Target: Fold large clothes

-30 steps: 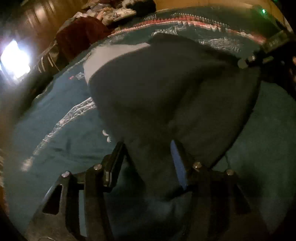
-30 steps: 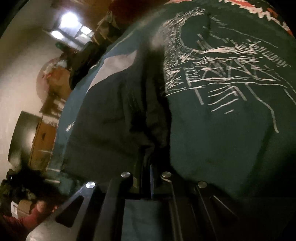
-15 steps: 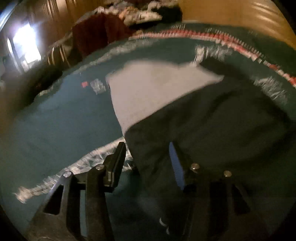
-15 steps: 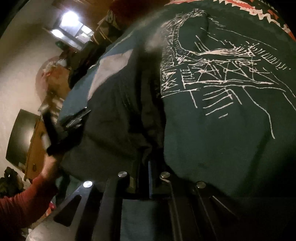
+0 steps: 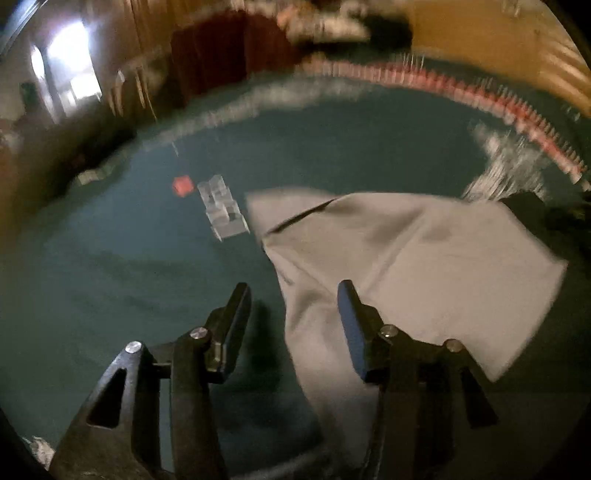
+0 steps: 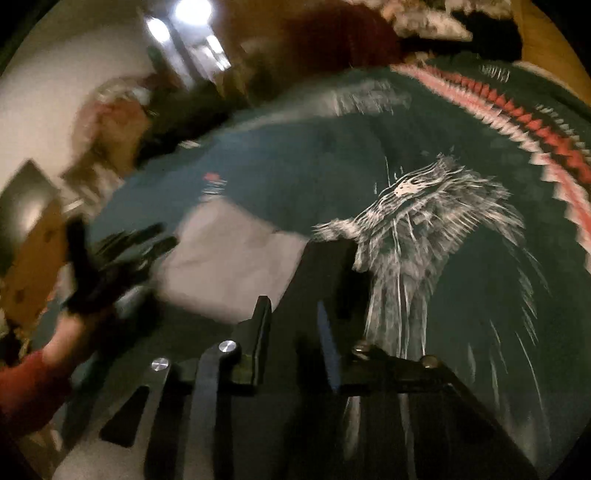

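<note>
A garment lies on the teal blanket (image 5: 110, 277): a pale grey part (image 5: 406, 258) and a dark part (image 6: 325, 269). In the left wrist view my left gripper (image 5: 291, 299) is open, its jaws wide apart just above the grey cloth's left edge, holding nothing. In the right wrist view my right gripper (image 6: 291, 314) is open over the dark part, with the grey part (image 6: 229, 269) to its left. The left gripper (image 6: 110, 266) and the hand in a red sleeve show there at the far left. Both views are blurred by motion.
The blanket has a white line drawing (image 6: 424, 221) and a red-and-white zigzag border (image 6: 517, 118). A small red patch (image 5: 183, 184) and a white label (image 5: 221, 206) lie on it. A pile of clothes (image 5: 325, 22) sits at the far end.
My right gripper was shut on the dark cloth; now it is open and has let go. My left gripper has moved left, off the dark part to the grey edge. The garment lies flatter.
</note>
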Motion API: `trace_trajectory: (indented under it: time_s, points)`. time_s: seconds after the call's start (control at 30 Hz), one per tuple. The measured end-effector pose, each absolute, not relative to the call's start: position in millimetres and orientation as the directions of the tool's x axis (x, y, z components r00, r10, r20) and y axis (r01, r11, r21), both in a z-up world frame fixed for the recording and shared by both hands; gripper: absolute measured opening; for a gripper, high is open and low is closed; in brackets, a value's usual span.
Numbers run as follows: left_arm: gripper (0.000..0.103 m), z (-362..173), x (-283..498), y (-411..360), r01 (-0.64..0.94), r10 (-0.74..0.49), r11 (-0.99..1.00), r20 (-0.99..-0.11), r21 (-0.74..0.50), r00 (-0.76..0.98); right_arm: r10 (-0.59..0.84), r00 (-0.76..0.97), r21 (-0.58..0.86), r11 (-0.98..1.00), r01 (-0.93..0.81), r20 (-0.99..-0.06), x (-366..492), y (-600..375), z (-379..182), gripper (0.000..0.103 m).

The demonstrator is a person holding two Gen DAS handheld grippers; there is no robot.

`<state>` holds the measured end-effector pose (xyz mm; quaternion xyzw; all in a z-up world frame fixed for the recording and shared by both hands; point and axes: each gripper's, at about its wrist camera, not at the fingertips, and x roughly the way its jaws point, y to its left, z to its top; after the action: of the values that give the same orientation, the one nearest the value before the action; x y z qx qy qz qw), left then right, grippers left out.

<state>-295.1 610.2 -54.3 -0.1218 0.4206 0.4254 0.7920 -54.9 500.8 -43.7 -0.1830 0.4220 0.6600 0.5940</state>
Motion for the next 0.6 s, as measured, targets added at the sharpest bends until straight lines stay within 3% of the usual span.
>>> trace_trajectory:
  time_s: [0.1, 0.17, 0.23, 0.33, 0.43, 0.53, 0.6]
  points:
    - [0.050, -40.7, -302.5, 604.9, -0.787, 0.558, 0.604, -0.773, 0.129, 0.301, 0.471, -0.231, 0.329, 0.136, -0.935, -0.851, -46.7, 557.1, -103.7, 0.023]
    - [0.044, -19.0, -320.3, 578.8, -0.779, 0.568, 0.619, -0.743, 0.103, 0.353, 0.493, -0.230, 0.335, 0.135, -0.933, -0.839, -44.2, 554.5, -99.1, 0.022]
    - [0.044, 6.3, -344.0, 529.7, -0.725, 0.566, 0.684, -0.680, 0.073, 0.466, 0.538, -0.184, 0.296, 0.128, -0.947, -0.822, -49.5, 530.9, -72.4, 0.031]
    - [0.047, 23.5, -386.5, 436.4, -0.616, 0.521, 0.784, -0.626, 0.080, 0.581, 0.656, -0.178, 0.254, 0.021, -0.967, -0.734, -75.9, 454.4, -25.0, 0.031]
    - [0.048, 2.9, -411.7, 378.2, -0.576, 0.438, 0.817, -0.686, 0.033, 0.581, 0.674, -0.150, 0.176, -0.030, -0.984, -0.723, -112.0, 370.2, -21.5, 0.036]
    - [0.048, -26.0, -413.0, 355.4, -0.599, 0.456, 0.796, -0.737, 0.087, 0.498, 0.621, -0.136, 0.172, -0.003, -0.985, -0.772, -134.8, 316.2, -53.3, 0.037]
    - [0.056, -20.1, -411.5, 357.6, -0.615, 0.459, 0.785, -0.738, 0.075, 0.496, 0.587, -0.141, 0.179, 0.007, -0.984, -0.797, -138.3, 300.7, -82.0, 0.040]
